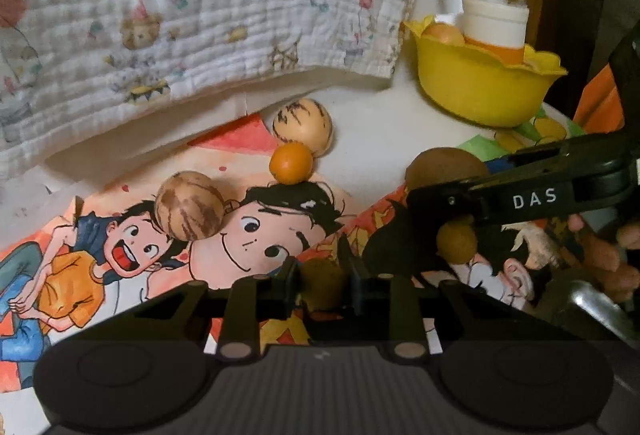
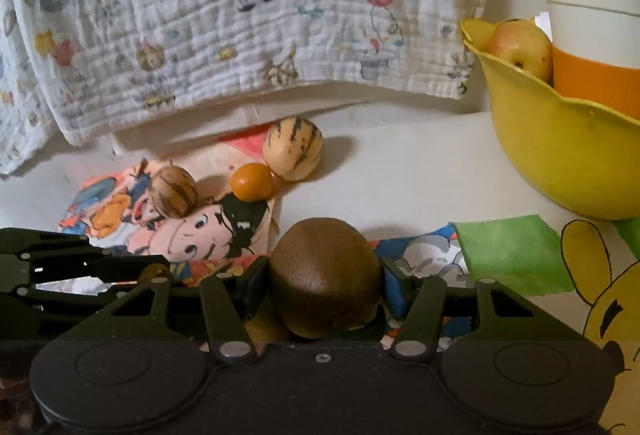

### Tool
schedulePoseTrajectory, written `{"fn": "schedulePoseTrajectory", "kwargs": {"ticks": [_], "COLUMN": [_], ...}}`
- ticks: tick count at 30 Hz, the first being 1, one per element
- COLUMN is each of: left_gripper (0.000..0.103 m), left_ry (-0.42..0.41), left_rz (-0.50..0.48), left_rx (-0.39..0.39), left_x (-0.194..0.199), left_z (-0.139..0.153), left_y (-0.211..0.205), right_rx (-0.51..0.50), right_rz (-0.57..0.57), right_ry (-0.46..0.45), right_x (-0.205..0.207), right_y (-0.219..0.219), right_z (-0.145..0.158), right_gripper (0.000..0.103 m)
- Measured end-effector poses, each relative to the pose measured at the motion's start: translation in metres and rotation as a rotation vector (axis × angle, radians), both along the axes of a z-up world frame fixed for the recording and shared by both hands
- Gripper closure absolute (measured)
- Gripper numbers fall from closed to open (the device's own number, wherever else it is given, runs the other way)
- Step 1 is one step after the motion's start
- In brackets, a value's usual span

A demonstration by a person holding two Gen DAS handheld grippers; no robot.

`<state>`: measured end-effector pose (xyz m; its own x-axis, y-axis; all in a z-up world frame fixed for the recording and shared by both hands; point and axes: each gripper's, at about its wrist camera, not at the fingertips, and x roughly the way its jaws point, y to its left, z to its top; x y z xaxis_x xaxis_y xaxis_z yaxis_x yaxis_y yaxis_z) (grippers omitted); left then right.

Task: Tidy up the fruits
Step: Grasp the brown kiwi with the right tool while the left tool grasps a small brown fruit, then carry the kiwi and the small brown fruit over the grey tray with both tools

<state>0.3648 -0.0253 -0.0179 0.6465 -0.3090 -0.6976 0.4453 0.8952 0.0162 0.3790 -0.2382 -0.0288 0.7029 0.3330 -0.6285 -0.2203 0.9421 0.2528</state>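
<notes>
Kiwi (image 2: 325,277) sits clamped between the pads of our right gripper (image 2: 324,287), low over the cartoon-print mat (image 2: 516,255). Our left gripper (image 1: 323,285) is closed on a small brown fruit (image 1: 320,281). Beyond, we note two striped melons (image 1: 303,127) (image 1: 189,205) and an orange (image 1: 291,162) on the mat. Far right: yellow bowl (image 2: 560,163) holding an apple (image 2: 522,49) and a cup (image 2: 596,47).

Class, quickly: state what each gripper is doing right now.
Left gripper: closed on a small brown fruit.
Right gripper: closed on a kiwi.
</notes>
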Motion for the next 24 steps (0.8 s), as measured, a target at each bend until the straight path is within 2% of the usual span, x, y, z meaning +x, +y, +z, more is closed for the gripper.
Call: {"fn": "schedulePoseTrajectory", "kwargs": {"ticks": [5, 16, 21, 24], "left_gripper": [0.074, 0.074, 0.074, 0.074], "left_ry": [-0.005, -0.026, -0.015, -0.011], "left_rz": [0.018, 0.071, 0.103, 0.115], "left_rx": [-0.018, 0.0, -0.004, -0.032], "left_x": [-0.012, -0.052, -0.077, -0.094], "left_z": [0.01, 0.028, 0.027, 0.028], "left_y": [0.005, 0.018, 0.03, 0.038], "right_rx": [0.032, 0.057, 0.069, 0.073], "right_rz": [-0.001, 0.078, 0.128, 0.163], "right_ry": [-0.034, -0.09, -0.081, -0.07], "right_x": [-0.011, -0.058, -0.081, -0.096], "right_y": [-0.006, 0.003, 0.015, 0.023], "right_z": [0.012, 0.04, 0.041, 0.04], "right_gripper": [0.044, 0.044, 0.044, 0.044]}}
